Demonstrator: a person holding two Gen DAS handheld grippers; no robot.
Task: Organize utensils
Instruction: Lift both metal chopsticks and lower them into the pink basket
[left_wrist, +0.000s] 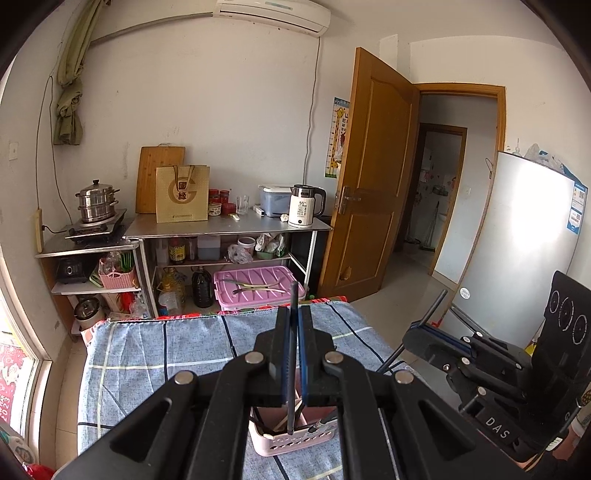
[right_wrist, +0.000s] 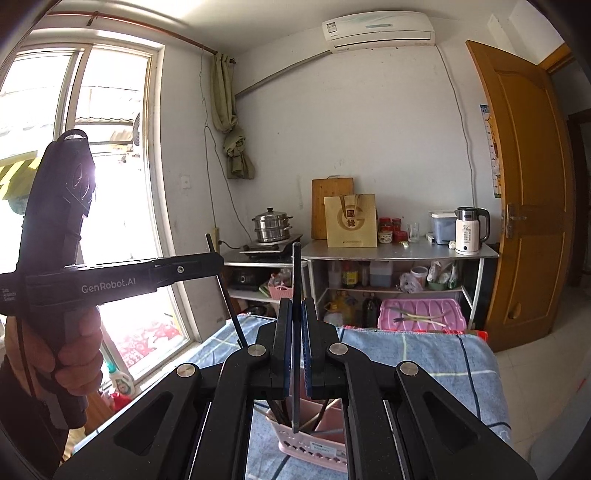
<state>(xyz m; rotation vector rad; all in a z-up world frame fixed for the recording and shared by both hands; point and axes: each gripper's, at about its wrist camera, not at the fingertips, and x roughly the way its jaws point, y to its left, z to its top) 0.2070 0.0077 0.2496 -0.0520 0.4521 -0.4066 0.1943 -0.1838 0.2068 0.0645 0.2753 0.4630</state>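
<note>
Left wrist view: mounted behind the left tool (left_wrist: 294, 321), looking forward along its fingers, level and slightly down, across the blue checked worktop (left_wrist: 155, 354) toward its far edge. The right tool (left_wrist: 424, 332) shows near the worktop's right edge.

Right wrist view: mounted behind the right tool (right_wrist: 295, 317), same heading, turned a little leftward to take in the window (right_wrist: 110, 184). The left tool (right_wrist: 207, 264) crosses at left.

Shared by both: pink basket (left_wrist: 291, 439) (right_wrist: 314, 443) close below the lens, steel shelf (left_wrist: 229, 225) (right_wrist: 402, 253), wall unit (left_wrist: 273, 13) (right_wrist: 380, 29), door (left_wrist: 373, 173) (right_wrist: 524, 192).
</note>
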